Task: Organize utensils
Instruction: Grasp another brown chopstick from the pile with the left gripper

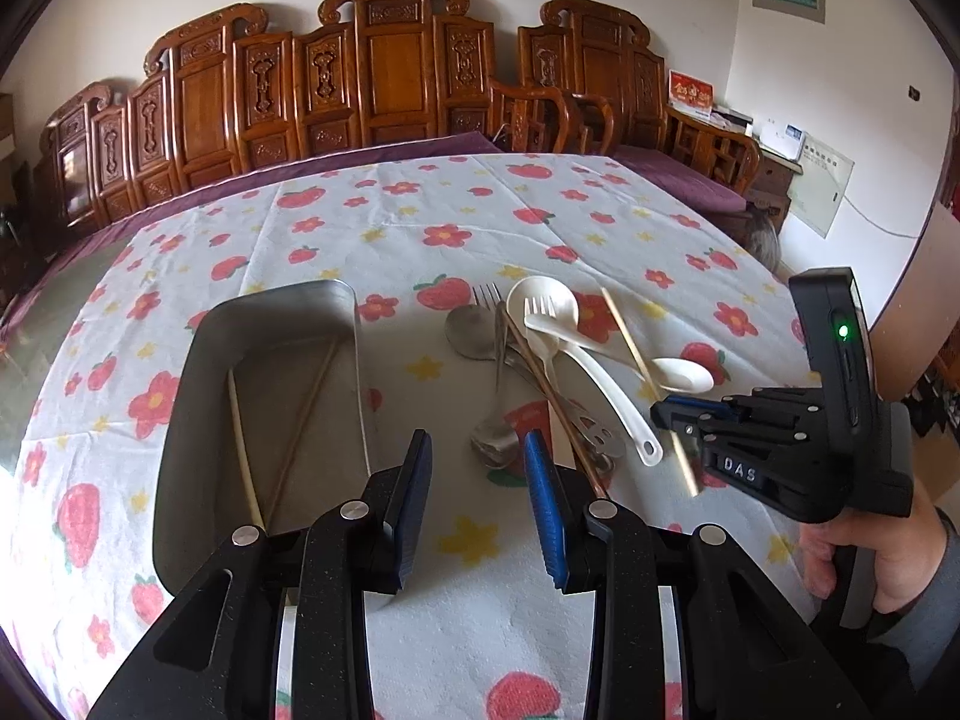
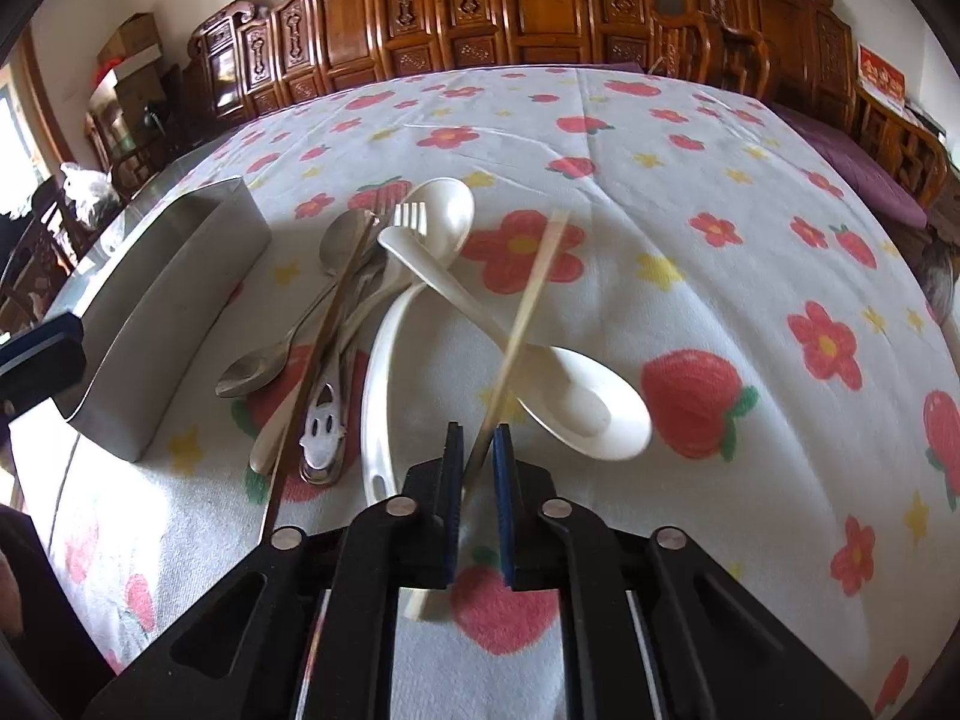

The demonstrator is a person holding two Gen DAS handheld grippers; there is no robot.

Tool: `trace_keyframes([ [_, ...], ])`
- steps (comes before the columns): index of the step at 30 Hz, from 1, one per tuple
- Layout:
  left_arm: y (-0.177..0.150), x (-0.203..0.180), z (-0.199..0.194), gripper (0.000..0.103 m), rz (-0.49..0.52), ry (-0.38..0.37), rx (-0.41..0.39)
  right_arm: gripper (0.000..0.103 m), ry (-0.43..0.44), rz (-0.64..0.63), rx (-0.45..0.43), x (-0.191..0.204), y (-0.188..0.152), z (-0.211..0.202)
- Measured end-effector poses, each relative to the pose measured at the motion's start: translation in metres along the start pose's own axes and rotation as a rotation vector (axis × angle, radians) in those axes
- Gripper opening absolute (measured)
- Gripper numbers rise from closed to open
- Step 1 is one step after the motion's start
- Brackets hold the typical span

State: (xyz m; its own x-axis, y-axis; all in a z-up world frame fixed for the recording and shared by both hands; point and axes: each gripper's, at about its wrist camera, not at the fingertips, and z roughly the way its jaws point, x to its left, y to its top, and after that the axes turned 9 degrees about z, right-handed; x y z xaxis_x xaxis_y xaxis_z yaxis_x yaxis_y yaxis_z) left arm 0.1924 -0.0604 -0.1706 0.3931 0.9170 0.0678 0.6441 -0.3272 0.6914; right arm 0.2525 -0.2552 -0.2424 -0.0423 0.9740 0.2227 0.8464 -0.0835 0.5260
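Note:
A metal tray [image 1: 192,396] on the strawberry tablecloth holds two chopsticks [image 1: 243,438]. Its outer wall shows in the right wrist view [image 2: 162,312]. To its right lies a pile of utensils: metal spoons [image 1: 471,330], a metal fork [image 1: 489,297], a white fork [image 1: 549,324], white spoons [image 1: 684,373] and a dark chopstick [image 1: 552,402]. My right gripper [image 2: 478,438] is shut on a light chopstick [image 2: 531,294], lifted over the pile; it also shows in the left wrist view [image 1: 630,336]. My left gripper [image 1: 478,450] is open and empty, between tray and pile.
The tablecloth [image 1: 432,204] covers a round table. Carved wooden chairs [image 1: 396,66] line the wall behind it. A purple cushion [image 1: 678,177] lies at the back right. A person's hand [image 1: 882,558] grips the right tool.

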Motion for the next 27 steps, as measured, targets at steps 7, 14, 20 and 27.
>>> trace_keyframes([
  [7, -0.005, -0.013, 0.003, 0.030, 0.003, -0.001, 0.004, 0.006, 0.017, 0.035, -0.012, -0.013, -0.001, -0.012],
  [14, -0.016, -0.031, 0.015, 0.030, -0.006, -0.012, 0.028, 0.006, 0.057, 0.035, -0.075, -0.015, 0.001, -0.034],
  [20, -0.020, -0.047, 0.027, 0.030, 0.020, -0.035, 0.054, 0.006, 0.072, 0.027, -0.085, -0.016, 0.003, -0.036],
  [27, -0.020, -0.054, 0.043, 0.030, 0.005, -0.064, 0.081, 0.006, 0.072, 0.029, -0.093, -0.016, 0.005, -0.038],
])
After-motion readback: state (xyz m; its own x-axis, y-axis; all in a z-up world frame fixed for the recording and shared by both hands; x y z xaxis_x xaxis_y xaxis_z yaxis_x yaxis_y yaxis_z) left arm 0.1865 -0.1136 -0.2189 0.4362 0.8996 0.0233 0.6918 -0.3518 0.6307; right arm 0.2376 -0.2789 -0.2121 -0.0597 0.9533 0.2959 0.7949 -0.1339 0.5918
